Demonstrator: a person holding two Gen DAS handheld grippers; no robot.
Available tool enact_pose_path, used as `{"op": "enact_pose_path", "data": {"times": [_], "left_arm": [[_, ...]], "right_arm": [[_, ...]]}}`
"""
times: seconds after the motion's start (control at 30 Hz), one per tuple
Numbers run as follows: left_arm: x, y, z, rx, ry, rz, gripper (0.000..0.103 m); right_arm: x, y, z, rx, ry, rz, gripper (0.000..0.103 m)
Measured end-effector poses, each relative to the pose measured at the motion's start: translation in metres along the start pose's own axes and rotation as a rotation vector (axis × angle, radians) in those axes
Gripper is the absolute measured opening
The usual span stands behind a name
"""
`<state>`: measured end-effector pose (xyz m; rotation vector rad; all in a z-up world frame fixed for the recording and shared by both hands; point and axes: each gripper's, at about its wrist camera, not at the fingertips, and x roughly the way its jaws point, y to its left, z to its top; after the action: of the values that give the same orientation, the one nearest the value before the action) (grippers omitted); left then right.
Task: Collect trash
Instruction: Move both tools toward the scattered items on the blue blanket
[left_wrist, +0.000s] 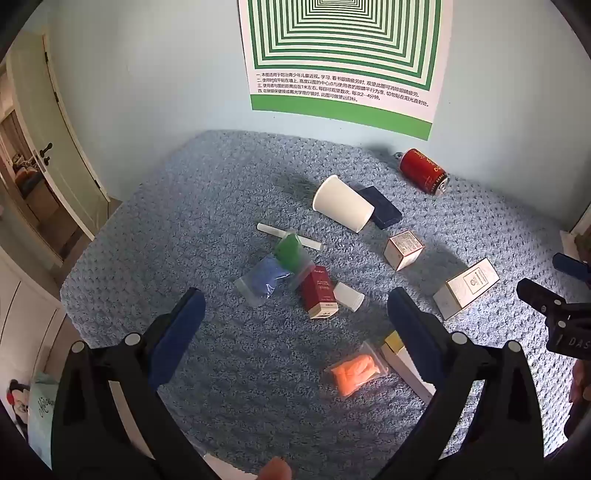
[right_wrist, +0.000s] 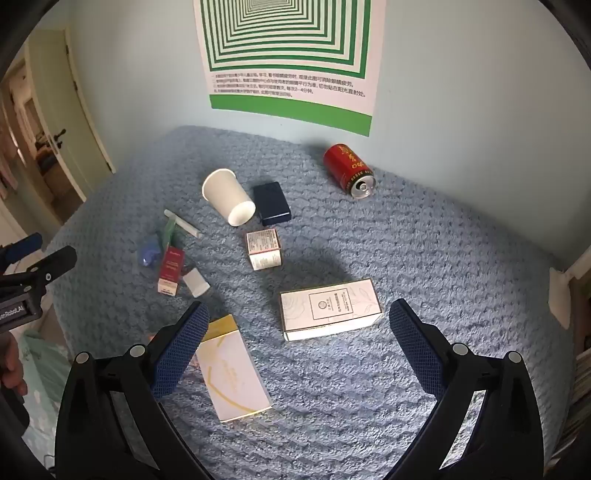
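Observation:
Trash lies scattered on a blue blanket (left_wrist: 207, 206). A white paper cup (left_wrist: 341, 208) lies on its side by a dark blue box (left_wrist: 380, 206). A red can (left_wrist: 424, 170) lies near the wall. A small white box (left_wrist: 403, 249), a long white box (left_wrist: 466, 288), a red box (left_wrist: 318, 291), green (left_wrist: 290, 251), blue (left_wrist: 263, 278) and orange (left_wrist: 354, 373) bags also lie there. My left gripper (left_wrist: 295, 325) is open above the blanket, empty. My right gripper (right_wrist: 299, 332) is open over the long white box (right_wrist: 328, 308), beside a yellow-white box (right_wrist: 232, 373).
A green-striped poster (left_wrist: 343, 55) hangs on the pale wall behind. An open door (left_wrist: 48, 147) is at the left. A white stick (left_wrist: 290, 236) and a small white block (left_wrist: 348, 295) lie among the bags. A pale bag (right_wrist: 40, 365) sits at the blanket's left edge.

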<state>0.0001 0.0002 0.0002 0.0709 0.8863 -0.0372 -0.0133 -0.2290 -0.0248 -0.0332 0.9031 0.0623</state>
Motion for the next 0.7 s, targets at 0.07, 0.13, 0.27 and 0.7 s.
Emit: {"op": "enact_pose_path", "data": {"times": [0.07,0.13,0.27,0.7], "left_arm": [[0.0004,0.0000,0.0007,-0.004,0.000,0.000,0.097],[-0.0021,-0.0028,0.0012,0.001,-0.017,0.001,0.097],[-0.0060,-0.0037,0.0030,-0.003,-0.015,-0.002,0.097],[-0.0032,0.0030,0.0061,-0.008,-0.007,-0.004,0.097]], "right_arm": [[-0.0004,-0.0003,0.0000,0.004,0.002,0.000,0.097],[-0.0007,-0.0007,0.0002,0.009,0.005,0.002,0.097],[-0.0020,-0.0007,0.0015,0.009,0.007,0.002,0.097],[-0.0051,-0.0012,0.0023,0.001,-0.010,0.004,0.097]]}}
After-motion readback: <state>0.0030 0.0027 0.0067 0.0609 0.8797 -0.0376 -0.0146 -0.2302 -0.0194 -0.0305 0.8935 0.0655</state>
